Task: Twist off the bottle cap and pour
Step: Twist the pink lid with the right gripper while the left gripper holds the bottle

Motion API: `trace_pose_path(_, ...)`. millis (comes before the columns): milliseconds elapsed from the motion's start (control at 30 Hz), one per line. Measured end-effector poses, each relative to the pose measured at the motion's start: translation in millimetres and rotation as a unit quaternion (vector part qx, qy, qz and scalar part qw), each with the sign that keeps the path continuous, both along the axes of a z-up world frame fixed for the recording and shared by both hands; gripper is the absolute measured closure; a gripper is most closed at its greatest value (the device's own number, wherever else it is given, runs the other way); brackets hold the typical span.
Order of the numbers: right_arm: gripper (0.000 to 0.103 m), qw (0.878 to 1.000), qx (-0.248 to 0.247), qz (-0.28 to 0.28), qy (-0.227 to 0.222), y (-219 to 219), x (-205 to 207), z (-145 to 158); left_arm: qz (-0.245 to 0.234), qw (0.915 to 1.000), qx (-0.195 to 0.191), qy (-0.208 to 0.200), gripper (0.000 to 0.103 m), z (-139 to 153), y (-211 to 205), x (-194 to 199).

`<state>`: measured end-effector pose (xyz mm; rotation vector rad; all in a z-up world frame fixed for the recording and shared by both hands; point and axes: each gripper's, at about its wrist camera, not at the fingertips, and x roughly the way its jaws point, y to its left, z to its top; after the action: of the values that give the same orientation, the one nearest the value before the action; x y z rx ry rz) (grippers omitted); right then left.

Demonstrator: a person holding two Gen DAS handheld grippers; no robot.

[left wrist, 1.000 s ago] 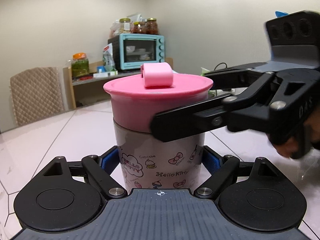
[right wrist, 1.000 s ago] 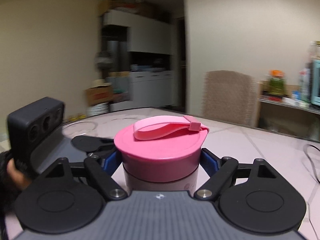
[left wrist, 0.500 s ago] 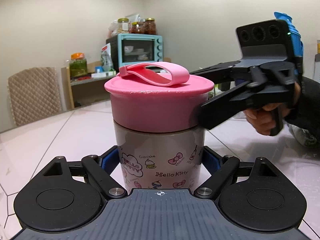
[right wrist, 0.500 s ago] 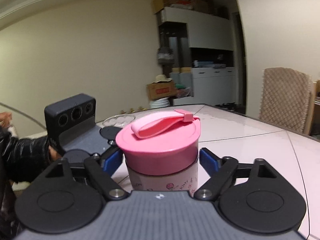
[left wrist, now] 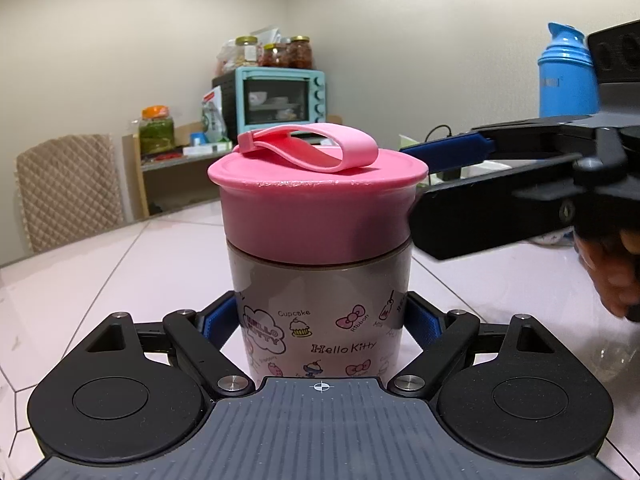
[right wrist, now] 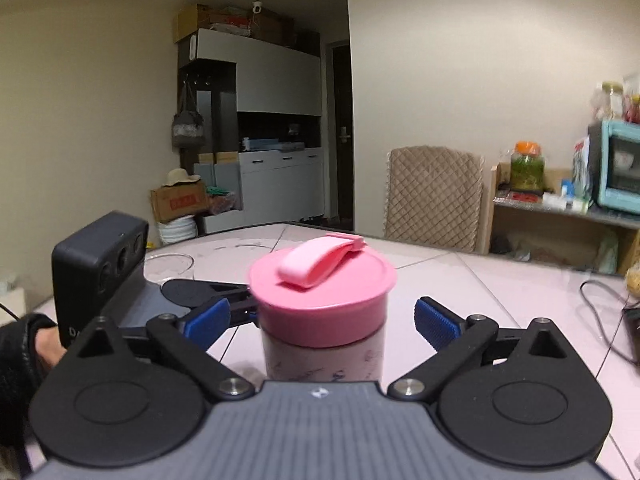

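Both grippers flank the bottle (left wrist: 320,312); right gripper (right wrist: 324,320) open.

Right gripper (right wrist: 322,322) open around pink cap (right wrist: 322,300), blue pads clear of it.
Bottle (right wrist: 322,360) upright on table (right wrist: 500,300); cap strap lies flat on top. Left gripper (right wrist: 240,312) clamps the bottle's left side, below the cap.

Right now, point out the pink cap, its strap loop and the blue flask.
pink cap (left wrist: 316,216), left wrist view, on its side wall.
strap loop (right wrist: 320,258), right wrist view, on the band's top.
blue flask (left wrist: 566,80), left wrist view, on its body.
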<state>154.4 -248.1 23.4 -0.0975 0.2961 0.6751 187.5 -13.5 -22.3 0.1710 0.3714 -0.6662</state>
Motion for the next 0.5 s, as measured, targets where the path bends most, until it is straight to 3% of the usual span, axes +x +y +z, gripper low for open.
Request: trace_pose_path(500,0.005,0.994,0.016,-0.11,-0.002,42,13,-26,0.0,1.0,0.0,0.0,0.013,0,2,2)
